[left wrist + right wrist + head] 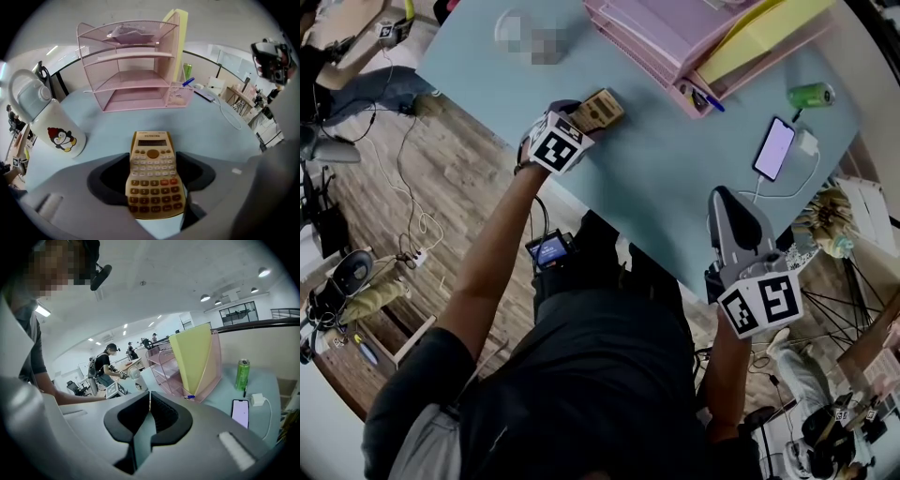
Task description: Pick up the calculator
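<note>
A tan calculator (598, 111) lies on the pale blue table (675, 159), near its left edge. In the left gripper view the calculator (153, 176) sits keys up between the two dark pads, which meet its long sides. My left gripper (572, 127) points steeply down over it and is shut on it (154, 161). Whether the calculator is off the table I cannot tell. My right gripper (727, 195) hangs at the table's near edge, far from the calculator, its pads together with nothing between them (149, 397).
A pink mesh tray (647, 37) with a yellow folder (769, 33) stands at the back. A white penguin mug (58, 133) stands left of the calculator. A phone (774, 148) on a white charger cable and a green can (811, 94) lie at the right.
</note>
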Available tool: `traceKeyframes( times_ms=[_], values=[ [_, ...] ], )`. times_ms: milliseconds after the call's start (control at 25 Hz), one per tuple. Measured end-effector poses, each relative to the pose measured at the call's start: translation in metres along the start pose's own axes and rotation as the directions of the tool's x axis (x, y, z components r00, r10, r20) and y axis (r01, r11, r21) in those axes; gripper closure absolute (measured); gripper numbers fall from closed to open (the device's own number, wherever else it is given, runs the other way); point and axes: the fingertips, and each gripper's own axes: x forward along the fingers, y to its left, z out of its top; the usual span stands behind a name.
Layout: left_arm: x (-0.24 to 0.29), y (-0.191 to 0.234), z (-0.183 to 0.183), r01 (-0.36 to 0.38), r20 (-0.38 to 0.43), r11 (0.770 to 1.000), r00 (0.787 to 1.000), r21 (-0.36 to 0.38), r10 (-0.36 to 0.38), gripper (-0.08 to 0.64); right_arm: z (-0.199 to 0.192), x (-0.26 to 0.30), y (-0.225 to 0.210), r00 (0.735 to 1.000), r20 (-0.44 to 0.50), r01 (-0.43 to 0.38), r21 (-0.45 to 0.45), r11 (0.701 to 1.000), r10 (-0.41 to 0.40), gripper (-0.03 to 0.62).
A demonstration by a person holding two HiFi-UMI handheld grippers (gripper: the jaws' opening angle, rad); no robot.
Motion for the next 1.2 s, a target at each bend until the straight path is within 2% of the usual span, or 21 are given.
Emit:
traceKeyframes(
  times_ms=[520, 600, 760, 1000, 1200],
  values=[
    [-0.009, -0.006, 0.001, -0.008, 0.002, 1.0, 1.0, 0.026, 0.007, 0.201, 0.009, -0.006, 0.003, 1.0, 0.014, -0.008, -0.02, 1.0, 0.008, 0.586],
    [-0.013, -0.005, 0.006, -0.044, 0.038, 0.997, 0.998, 0.064, 0.042, 0.5, 0.011, -0.007, 0.004, 1.0, 0.016, -0.009, -0.022, 1.0, 0.009, 0.586],
    [-0.017, -0.006, 0.014, -0.053, 0.053, 0.994, 0.997, 0.095, 0.048, 0.499, 0.015, -0.008, 0.004, 1.0, 0.027, -0.008, -0.026, 1.0, 0.009, 0.586],
    [-0.028, 0.021, 0.018, -0.13, 0.063, 0.987, 0.99, 0.095, 0.124, 0.495, 0.019, -0.009, 0.003, 0.999, 0.031, -0.006, -0.029, 1.0, 0.007, 0.586],
    [-0.026, 0.048, 0.005, -0.158, 0.018, 0.985, 0.987, 0.068, 0.157, 0.413, 0.025, -0.008, 0.003, 0.999, 0.042, -0.001, -0.03, 1.0, 0.002, 0.586]
  ],
)
